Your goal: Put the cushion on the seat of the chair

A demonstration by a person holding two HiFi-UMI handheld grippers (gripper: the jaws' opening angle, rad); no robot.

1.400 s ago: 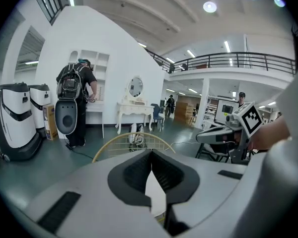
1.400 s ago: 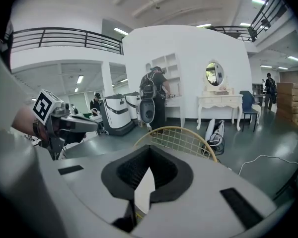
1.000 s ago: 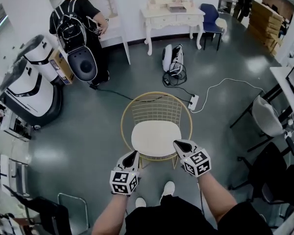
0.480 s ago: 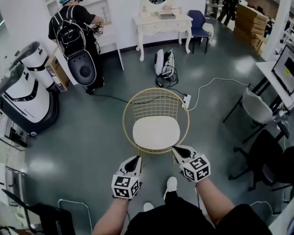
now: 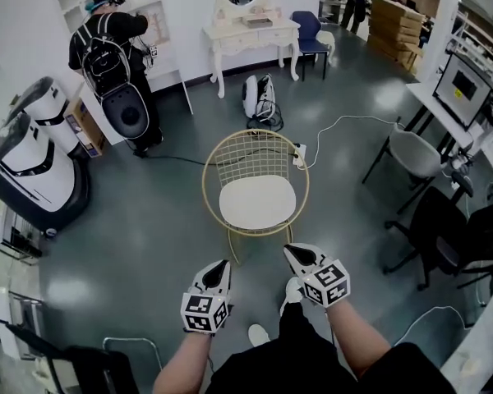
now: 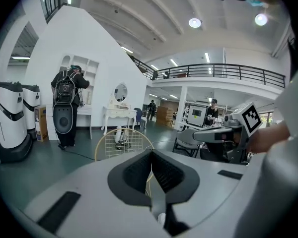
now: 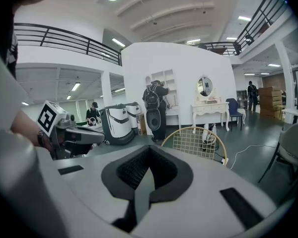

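Observation:
A gold wire chair (image 5: pixel 255 151) stands on the grey floor ahead of me, and a white cushion (image 5: pixel 257 202) lies on its seat. My left gripper (image 5: pixel 217 271) and right gripper (image 5: pixel 300 255) hang side by side short of the chair's front edge, apart from it. Both are shut with nothing between the jaws. In the left gripper view the chair's back (image 6: pixel 120 142) shows just above the closed jaws (image 6: pixel 151 170). The right gripper view has the chair's back (image 7: pixel 197 139) to the right of the closed jaws (image 7: pixel 149 167).
A person with a backpack (image 5: pixel 107 52) stands at a white shelf far left. White machines (image 5: pixel 33 158) sit at the left. A white dressing table (image 5: pixel 251 35), a bag (image 5: pixel 259 98), a power strip with cable (image 5: pixel 300 154) and office chairs (image 5: pixel 411 158) lie beyond and to the right.
Both grippers and I have drawn back from the chair. A second ago the jaws were at the cushion's front edge; now floor shows between them and the chair.

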